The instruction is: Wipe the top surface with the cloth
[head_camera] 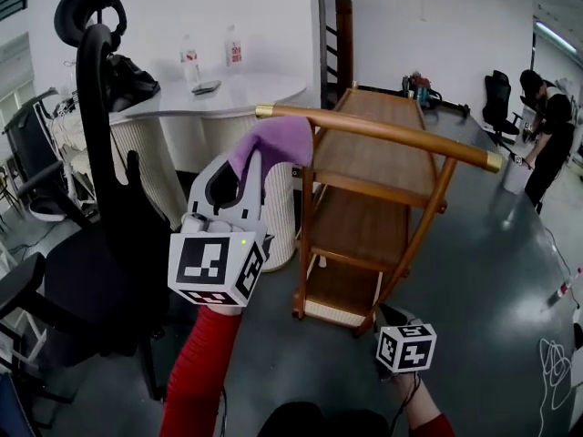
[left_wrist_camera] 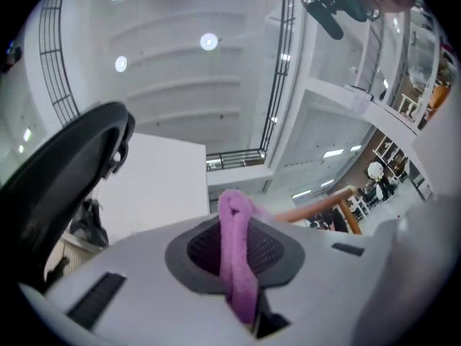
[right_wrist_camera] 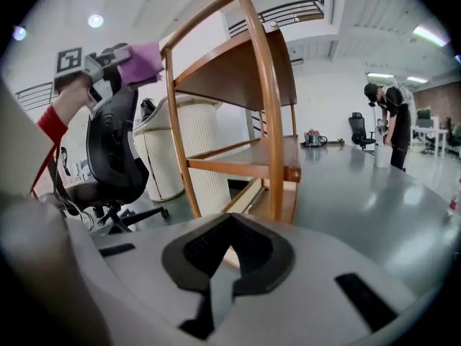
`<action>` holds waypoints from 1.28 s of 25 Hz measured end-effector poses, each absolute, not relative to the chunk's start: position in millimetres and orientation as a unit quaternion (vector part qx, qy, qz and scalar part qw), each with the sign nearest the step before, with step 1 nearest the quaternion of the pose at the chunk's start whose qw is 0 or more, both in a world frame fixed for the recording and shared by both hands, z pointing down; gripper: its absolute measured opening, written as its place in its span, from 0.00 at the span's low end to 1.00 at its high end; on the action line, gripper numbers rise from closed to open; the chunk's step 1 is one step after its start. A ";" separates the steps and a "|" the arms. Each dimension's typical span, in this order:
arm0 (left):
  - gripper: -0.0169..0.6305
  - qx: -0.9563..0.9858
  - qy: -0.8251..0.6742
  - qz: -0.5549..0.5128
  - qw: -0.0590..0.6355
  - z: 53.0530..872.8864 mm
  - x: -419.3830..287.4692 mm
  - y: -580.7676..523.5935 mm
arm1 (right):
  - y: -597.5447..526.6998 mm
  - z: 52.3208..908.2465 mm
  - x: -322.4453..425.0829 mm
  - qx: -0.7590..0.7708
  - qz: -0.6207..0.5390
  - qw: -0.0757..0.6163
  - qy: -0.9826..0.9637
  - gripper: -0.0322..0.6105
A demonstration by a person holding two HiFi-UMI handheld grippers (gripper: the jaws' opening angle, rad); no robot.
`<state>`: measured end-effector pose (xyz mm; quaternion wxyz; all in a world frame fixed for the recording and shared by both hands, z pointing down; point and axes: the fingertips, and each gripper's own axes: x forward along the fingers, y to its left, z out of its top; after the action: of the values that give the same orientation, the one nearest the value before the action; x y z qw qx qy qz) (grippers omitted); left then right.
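Note:
My left gripper [head_camera: 261, 164] is raised in front of the wooden cart and is shut on a purple cloth [head_camera: 276, 142]. The cloth bunches out past the jaws, just by the brass-capped end of the cart's handle bar [head_camera: 383, 130]. The cart's top shelf [head_camera: 387, 139] lies beyond, to the right of the cloth. In the left gripper view the cloth [left_wrist_camera: 236, 254] hangs pinched between the pads, with the handle bar [left_wrist_camera: 317, 206] behind. My right gripper [head_camera: 390, 321] is low by the cart's bottom shelf; its jaws [right_wrist_camera: 230, 225] are shut on nothing. The right gripper view also shows the raised left gripper [right_wrist_camera: 108, 62].
A black office chair [head_camera: 96, 244] stands close at the left. Behind the cart are a white round table [head_camera: 232, 94] with bottles and a ribbed white column [head_camera: 278, 217]. A person [head_camera: 549, 139] stands far right on the grey floor [head_camera: 492, 271].

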<state>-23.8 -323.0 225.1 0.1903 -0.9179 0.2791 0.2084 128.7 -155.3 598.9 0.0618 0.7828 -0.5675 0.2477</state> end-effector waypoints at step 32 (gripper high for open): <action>0.10 -0.955 0.256 -0.136 -0.062 701.8 50.0 -348.4 | -106.2 730.2 107.8 0.754 0.329 0.120 -0.556 0.05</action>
<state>50.0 -348.4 701.8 -0.0619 -0.9551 0.2562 -0.1356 107.8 -106.2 730.2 0.1201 0.7537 -0.5561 0.3290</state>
